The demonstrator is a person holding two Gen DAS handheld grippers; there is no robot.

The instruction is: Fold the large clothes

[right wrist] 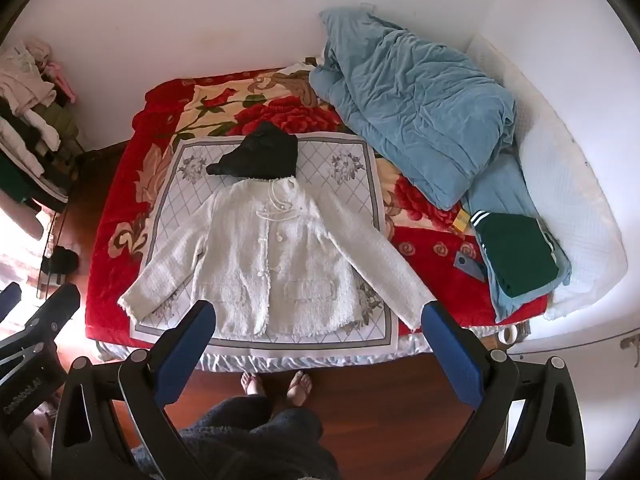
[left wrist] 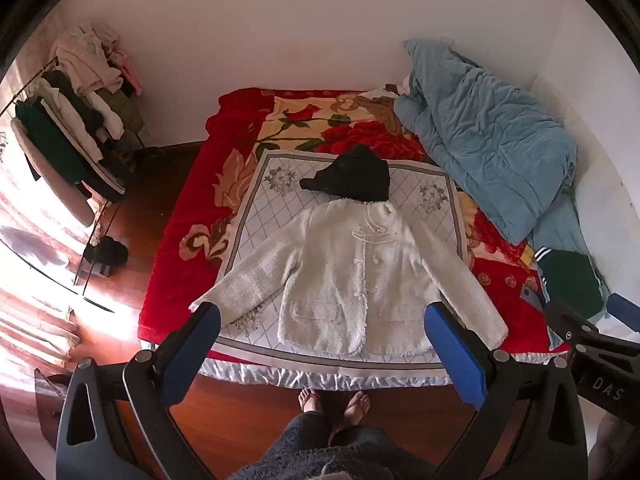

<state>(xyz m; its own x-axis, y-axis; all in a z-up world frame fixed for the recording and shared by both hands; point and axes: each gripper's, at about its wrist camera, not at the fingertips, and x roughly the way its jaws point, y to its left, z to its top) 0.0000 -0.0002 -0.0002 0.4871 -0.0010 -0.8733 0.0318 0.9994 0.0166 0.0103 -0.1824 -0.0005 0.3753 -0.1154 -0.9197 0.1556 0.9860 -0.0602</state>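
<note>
A white jacket (left wrist: pixel 352 276) lies flat, sleeves spread, on a patterned mat (left wrist: pixel 256 208) ahead of both grippers. The left gripper (left wrist: pixel 322 316) and right gripper (right wrist: pixel 320 312) hang above the bed's near edge, jaws wide apart, holding nothing.

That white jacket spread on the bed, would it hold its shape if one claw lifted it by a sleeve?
Probably not. The white jacket lies limp and flat, so it would likely droop. Its thick nubbly knit suggests some weight, and little slipperiness. Both claws, left and right, are open and empty.
</note>
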